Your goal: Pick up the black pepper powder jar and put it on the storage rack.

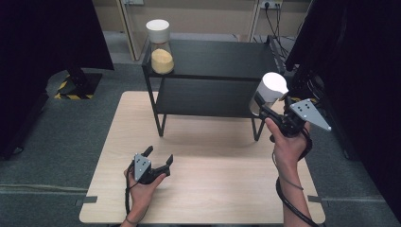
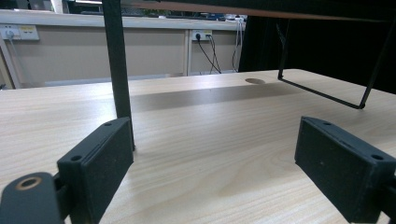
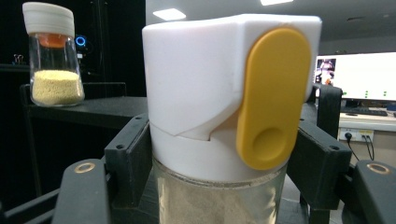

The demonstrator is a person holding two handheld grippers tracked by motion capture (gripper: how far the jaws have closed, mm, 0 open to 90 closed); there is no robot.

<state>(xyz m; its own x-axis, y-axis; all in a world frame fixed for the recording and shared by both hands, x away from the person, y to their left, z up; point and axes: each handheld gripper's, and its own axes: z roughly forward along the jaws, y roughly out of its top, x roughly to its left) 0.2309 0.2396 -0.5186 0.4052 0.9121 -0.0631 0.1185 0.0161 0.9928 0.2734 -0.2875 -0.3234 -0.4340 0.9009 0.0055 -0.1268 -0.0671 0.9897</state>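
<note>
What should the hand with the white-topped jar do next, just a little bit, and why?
Probably carry the held jar a little further over the shelf top and lower it there. The right tool is shut on its glass body, lifting it beside the rack's right end, and the jar with yellow grains already stands on that top. The left tool rests open on the table.

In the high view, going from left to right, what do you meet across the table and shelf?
Left gripper, open over the table → jar of yellow grains on the black shelf → white-capped jar → right gripper, shut on that jar.
</note>
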